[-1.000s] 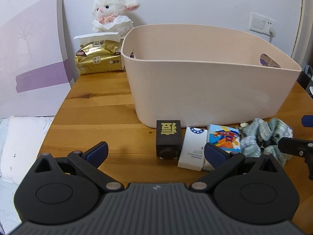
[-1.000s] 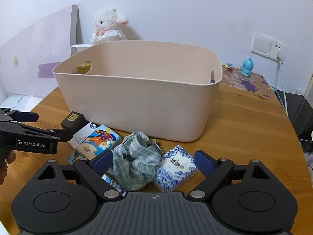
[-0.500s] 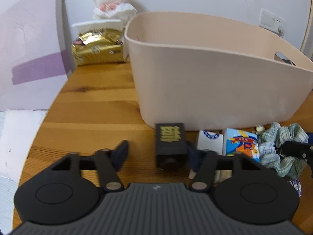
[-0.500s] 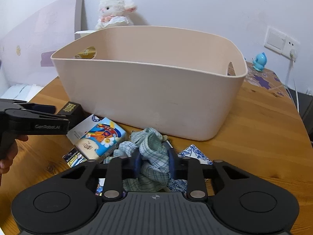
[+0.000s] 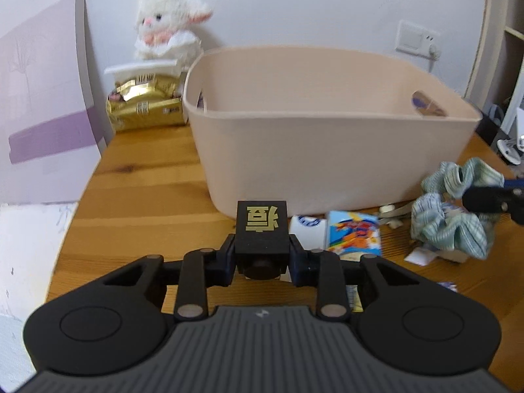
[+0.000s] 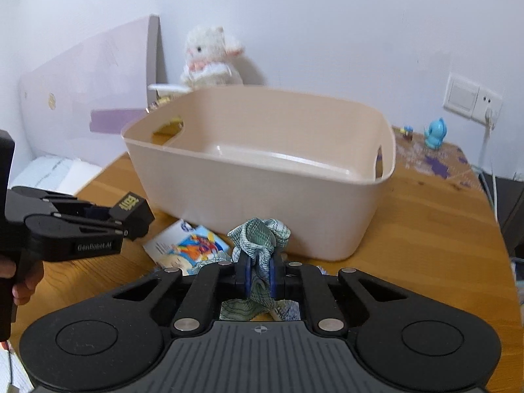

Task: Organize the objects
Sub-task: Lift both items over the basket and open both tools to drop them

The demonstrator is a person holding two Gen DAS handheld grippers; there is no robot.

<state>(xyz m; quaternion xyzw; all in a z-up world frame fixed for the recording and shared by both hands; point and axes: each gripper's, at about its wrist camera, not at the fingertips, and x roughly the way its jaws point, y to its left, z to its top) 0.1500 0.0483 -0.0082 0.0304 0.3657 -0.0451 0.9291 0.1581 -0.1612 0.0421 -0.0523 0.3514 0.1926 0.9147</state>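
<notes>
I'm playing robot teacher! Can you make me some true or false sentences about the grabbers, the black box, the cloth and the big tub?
1. The left gripper is shut on the black box. True.
2. The right gripper is open with nothing in it. False: it is shut on the green checked cloth.
3. The beige tub already holds the picture card. False: the picture card lies on the wooden table in front of the tub.
4. A white plush toy sits behind the tub, by the wall. True.
</notes>
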